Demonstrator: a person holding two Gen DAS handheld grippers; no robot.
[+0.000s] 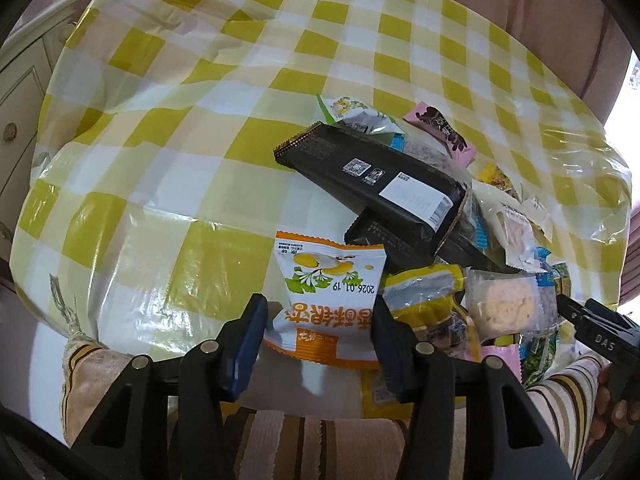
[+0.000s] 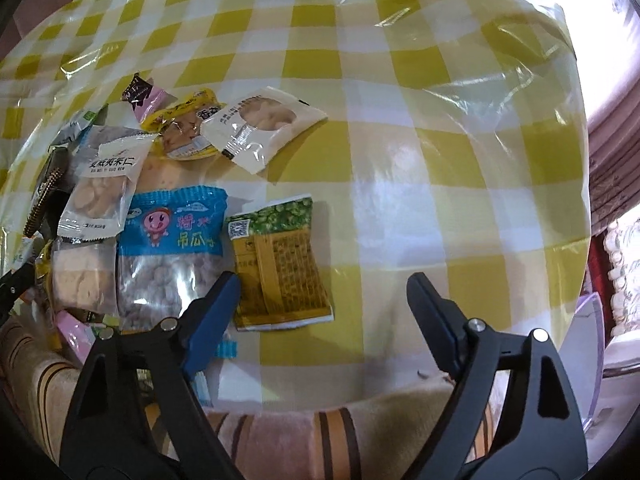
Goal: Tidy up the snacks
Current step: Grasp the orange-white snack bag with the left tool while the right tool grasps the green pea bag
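Note:
A pile of snack packets lies on the yellow checked tablecloth (image 1: 160, 184). In the left wrist view my left gripper (image 1: 318, 320) is open, its fingers on either side of an orange-and-white packet (image 1: 328, 296); whether they touch it I cannot tell. Two black packets (image 1: 372, 168) lie just beyond. In the right wrist view my right gripper (image 2: 324, 300) is wide open and empty. A yellow-green packet (image 2: 280, 260) lies by its left finger, next to a blue packet (image 2: 172, 252) and a white packet (image 2: 260, 128).
A striped cloth (image 1: 320, 444) hangs over the near table edge. My right gripper's tip (image 1: 592, 320) shows at the right edge of the left wrist view. A white cabinet (image 1: 16, 92) stands at left. A pink curtain (image 2: 608, 152) hangs at right.

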